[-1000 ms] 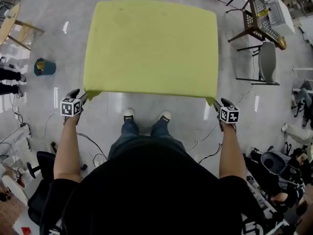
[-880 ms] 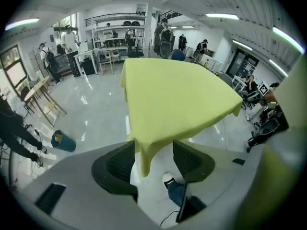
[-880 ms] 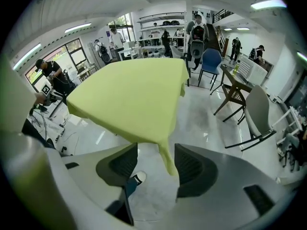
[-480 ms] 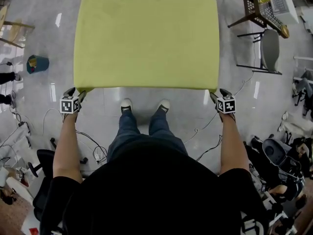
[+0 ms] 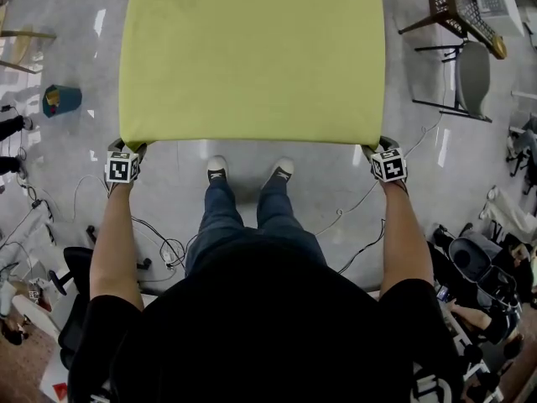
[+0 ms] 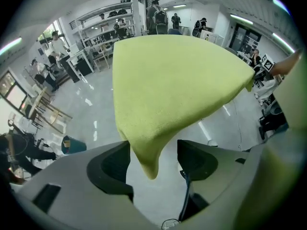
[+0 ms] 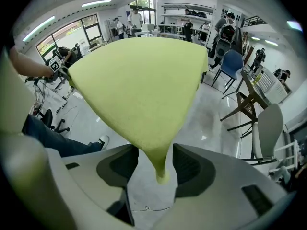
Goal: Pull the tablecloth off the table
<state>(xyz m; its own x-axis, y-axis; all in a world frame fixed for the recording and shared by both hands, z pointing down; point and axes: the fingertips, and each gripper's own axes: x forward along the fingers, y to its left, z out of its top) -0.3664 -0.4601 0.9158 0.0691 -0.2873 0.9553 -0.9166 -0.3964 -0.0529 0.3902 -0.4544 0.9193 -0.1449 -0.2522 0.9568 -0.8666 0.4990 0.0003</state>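
Observation:
A yellow-green tablecloth (image 5: pixel 252 57) covers the table in front of me, its near corners hanging down. My left gripper (image 5: pixel 127 145) is at the near left corner. In the left gripper view the cloth's corner tip (image 6: pixel 149 164) hangs between the jaws of the left gripper (image 6: pixel 153 157), which have just been opening and do not press it. My right gripper (image 5: pixel 384 143) is at the near right corner. There the corner tip (image 7: pixel 162 174) dangles inside the right gripper (image 7: pixel 156 164). Its jaws have just been closing, with a gap still on both sides.
A wooden chair (image 5: pixel 457 7) and a grey chair (image 5: pixel 474 78) stand right of the table. A blue bin (image 5: pixel 60 99) is on the floor at left. Cables (image 5: pixel 159 250) trail by my feet (image 5: pixel 218 168). An office chair (image 5: pixel 67 284) is behind me on the left.
Both grippers have come in to the cloth's near corners, which now hang between their jaws. The table's near edge has slid closer to me in the head view.

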